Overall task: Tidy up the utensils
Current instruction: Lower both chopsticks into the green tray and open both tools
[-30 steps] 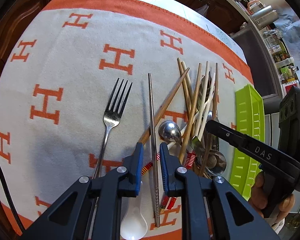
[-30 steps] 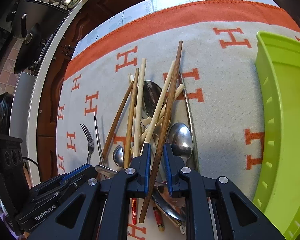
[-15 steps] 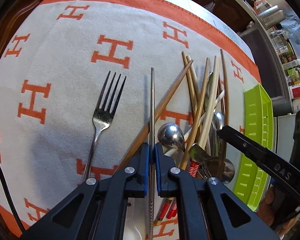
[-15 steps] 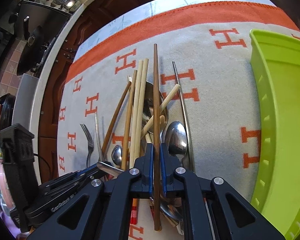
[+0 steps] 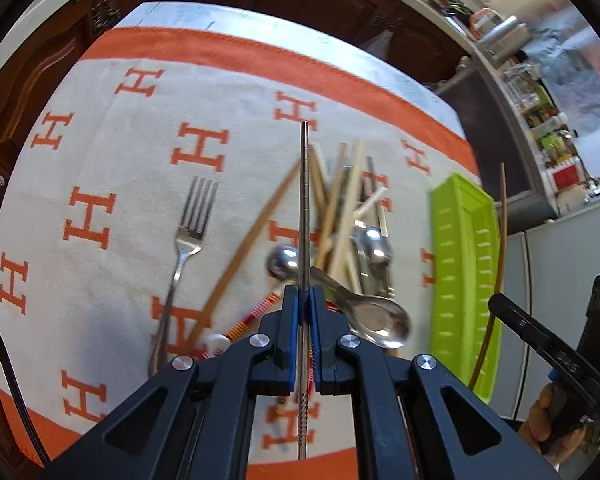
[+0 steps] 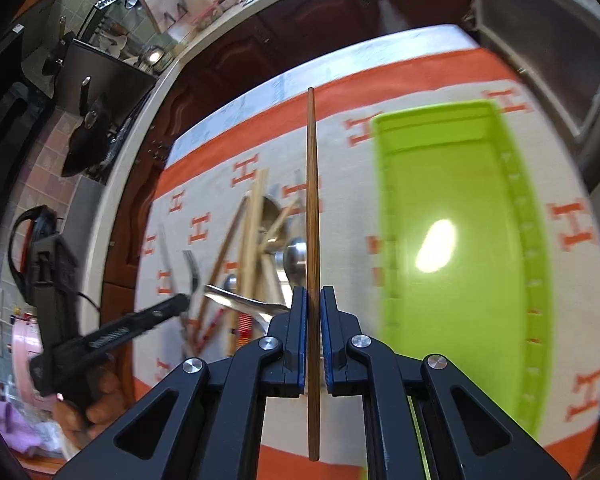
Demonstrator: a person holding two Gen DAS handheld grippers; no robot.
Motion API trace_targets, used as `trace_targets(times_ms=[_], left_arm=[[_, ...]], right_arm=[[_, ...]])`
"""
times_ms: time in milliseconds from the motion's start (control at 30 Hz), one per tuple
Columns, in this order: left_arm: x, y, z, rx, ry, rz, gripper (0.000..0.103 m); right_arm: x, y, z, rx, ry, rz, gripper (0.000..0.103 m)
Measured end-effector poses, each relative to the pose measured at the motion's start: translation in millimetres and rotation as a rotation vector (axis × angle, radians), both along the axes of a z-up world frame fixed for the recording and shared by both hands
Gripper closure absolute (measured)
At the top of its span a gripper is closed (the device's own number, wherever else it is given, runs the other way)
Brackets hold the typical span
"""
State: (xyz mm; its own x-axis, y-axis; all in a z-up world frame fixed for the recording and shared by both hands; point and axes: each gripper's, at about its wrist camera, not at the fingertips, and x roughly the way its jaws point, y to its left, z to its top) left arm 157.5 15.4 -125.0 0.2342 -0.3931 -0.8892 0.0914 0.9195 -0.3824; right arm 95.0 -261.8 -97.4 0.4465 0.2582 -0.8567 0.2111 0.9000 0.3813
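a fork (image 5: pixel 188 236) lies alone on the left part of the white cloth with orange h marks (image 5: pixel 100 152), tines toward the far orange border. just right of it, near the cloth's middle, sits the loose heap of utensils (image 5: pixel 340 220): pale and brown wooden chopsticks crossing one another, red-striped handles at the near end, and several metal spoons, one long spoon (image 5: pixel 364 312) lying bowl-up toward the near edge. the left gripper (image 5: pixel 305 304) is clamped tight on a metal chopstick (image 5: pixel 305 200), which runs straight between the blue pads and stands clear above the heap. further right, a green tray (image 6: pixel 456 240) rests along the right side of the cloth, well apart from the heap. the right gripper (image 6: pixel 313 308) is closed on a dark brown wooden chopstick (image 6: pixel 312 200), held in the air between the heap and the tray's left wall. a person's fingers (image 5: pixel 548 428) wrap the right gripper's handle.
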Motion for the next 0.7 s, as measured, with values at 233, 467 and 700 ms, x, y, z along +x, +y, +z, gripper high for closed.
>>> trace_targets(times_ms=[233, 467, 700], left_arm=[[-19, -48, 39, -0.07, -0.041, -0.12, 0.1], [-24, -123, 50, -0.07, -0.044, -0.232, 0.1], [-19, -186, 25, -0.051, 0.024, -0.3, 0.1]], right_arm=[[-26, -49, -15, -0.19, 0.093, -0.071, 0.097], [-47, -74, -29, -0.161, 0.108, -0.134, 0.078], [-85, -98, -6, -0.175, 0.01, -0.248, 0.068]])
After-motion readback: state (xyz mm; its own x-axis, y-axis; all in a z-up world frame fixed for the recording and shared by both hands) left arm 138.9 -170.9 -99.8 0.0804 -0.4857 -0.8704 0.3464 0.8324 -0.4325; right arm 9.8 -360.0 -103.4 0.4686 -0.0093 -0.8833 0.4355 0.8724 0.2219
